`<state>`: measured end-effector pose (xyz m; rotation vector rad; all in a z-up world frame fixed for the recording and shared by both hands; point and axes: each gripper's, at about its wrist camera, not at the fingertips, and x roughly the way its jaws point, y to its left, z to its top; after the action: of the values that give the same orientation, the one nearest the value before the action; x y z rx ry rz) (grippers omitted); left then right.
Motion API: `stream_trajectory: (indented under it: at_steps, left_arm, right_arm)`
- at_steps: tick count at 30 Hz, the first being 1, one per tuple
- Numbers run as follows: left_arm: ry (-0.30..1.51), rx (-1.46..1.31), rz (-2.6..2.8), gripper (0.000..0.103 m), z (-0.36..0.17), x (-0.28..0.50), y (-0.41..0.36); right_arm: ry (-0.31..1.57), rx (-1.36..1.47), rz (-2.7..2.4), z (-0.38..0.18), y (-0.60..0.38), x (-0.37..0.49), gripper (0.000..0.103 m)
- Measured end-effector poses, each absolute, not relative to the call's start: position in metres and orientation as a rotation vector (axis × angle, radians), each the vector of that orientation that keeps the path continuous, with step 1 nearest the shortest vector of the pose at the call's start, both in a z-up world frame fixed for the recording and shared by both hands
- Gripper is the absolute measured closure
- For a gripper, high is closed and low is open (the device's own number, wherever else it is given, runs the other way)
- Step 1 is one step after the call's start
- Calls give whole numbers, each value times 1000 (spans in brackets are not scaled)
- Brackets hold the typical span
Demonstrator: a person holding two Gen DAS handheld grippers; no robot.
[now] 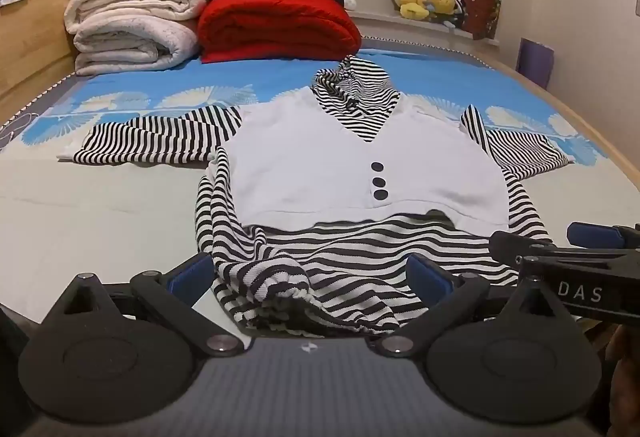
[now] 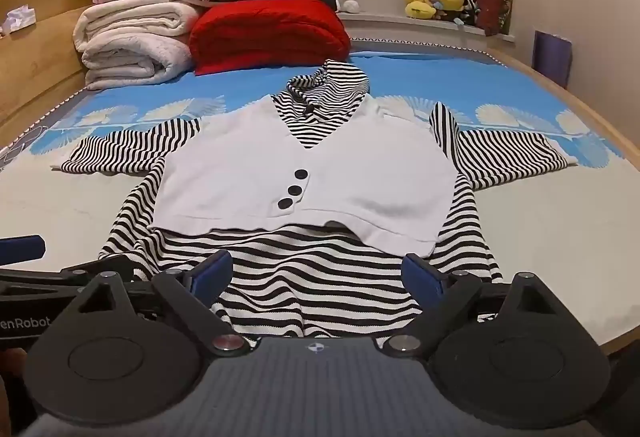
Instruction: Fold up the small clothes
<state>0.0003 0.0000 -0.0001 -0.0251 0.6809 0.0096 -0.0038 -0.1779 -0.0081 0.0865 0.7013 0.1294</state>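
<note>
The small striped top (image 1: 360,173) lies face up on the bed (image 1: 80,221), spread out with its hood at the far end and its hem towards the two claws. Its long axis runs straight away from them, hem near, hood far, and both sleeves stick out sideways across that line. A white vest panel (image 2: 304,181) with three dark buttons covers the chest.

The hem is not flat. At its left corner the striped cloth is bunched into a rumpled hump (image 1: 272,289), and that hump sits right between the spread fingers of the left claw (image 1: 314,277), just ahead of it. The right claw (image 2: 318,275) hovers over the middle of the hem, where the cloth lies smoother. Both claws stand wide open and neither has hold of anything.

So the garment lies dead ahead of both, and the left claw looks nearer to cloth it could pinch. I would guess the hem corners get taken first.

Behind the hood, well apart, a red quilt (image 2: 268,33) and stacked cream blankets (image 1: 132,25) rest against the headboard.
</note>
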Motion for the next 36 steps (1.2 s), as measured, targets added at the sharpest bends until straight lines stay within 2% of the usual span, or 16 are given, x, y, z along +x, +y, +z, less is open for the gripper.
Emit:
stream_trajectory:
  at_steps: [36]
  left_arm:
    - [691,-31,10,1,-8,0,-1]
  right_arm:
    - [700,101,119,-8,-179,-4,11]
